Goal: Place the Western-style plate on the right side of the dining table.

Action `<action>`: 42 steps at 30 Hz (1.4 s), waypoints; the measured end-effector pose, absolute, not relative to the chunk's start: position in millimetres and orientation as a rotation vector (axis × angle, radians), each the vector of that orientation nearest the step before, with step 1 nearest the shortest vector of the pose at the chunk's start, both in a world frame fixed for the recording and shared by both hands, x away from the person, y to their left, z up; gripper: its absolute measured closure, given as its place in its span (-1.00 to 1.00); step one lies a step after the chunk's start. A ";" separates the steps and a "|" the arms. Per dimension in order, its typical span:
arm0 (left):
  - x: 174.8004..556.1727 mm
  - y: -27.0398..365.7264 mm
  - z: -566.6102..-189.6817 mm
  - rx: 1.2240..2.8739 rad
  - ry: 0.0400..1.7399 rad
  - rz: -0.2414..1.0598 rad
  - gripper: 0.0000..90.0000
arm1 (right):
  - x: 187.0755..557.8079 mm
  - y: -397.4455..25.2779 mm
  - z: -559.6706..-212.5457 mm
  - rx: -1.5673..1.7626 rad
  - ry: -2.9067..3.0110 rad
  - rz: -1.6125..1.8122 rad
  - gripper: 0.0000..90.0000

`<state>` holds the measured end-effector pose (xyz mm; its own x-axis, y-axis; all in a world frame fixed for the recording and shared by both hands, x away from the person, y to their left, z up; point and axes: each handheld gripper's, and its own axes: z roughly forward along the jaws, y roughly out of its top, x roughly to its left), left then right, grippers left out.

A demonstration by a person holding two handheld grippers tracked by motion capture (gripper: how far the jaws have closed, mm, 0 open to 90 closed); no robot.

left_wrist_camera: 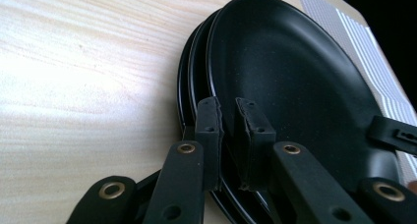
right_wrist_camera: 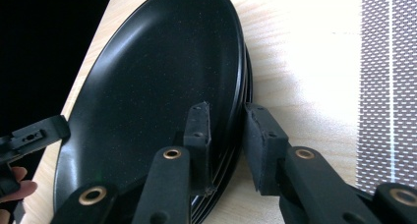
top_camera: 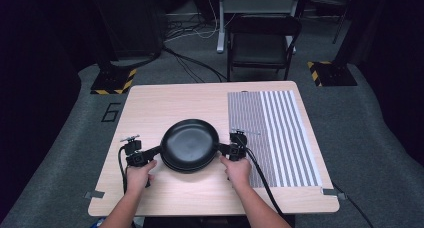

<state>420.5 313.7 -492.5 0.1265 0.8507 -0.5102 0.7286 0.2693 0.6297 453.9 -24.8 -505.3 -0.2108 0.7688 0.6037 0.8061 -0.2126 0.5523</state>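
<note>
Black, glossy round plates [top_camera: 190, 144] sit stacked, rims between both grippers' jaws.

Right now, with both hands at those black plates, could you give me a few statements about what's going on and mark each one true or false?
1. The black plates are a stack of several, not just one. True.
2. The left gripper has its fingers on either side of a plate rim. True.
3. The plates sit on the striped mat. False: they rest on the bare wooden table, left of the mat.
4. The right gripper is far from the stack. False: its fingers straddle the rim on the stack's right side.
5. A dark folding chair stands beyond the table. True.
6. The plates are white. False: they are black.
</note>
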 end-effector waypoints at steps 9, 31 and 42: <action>432.3 299.5 -497.9 1.482 1.657 0.153 0.72 | 455.6 -28.2 -501.6 -1.955 -1.936 -1.436 0.65; 452.4 293.4 -507.7 1.396 1.655 0.060 0.71 | 484.5 -38.9 -495.6 -1.987 -1.848 -1.485 0.75; 452.0 293.6 -508.2 1.392 1.650 0.062 0.72 | 454.9 -35.1 -499.1 -1.984 -1.888 -1.515 0.38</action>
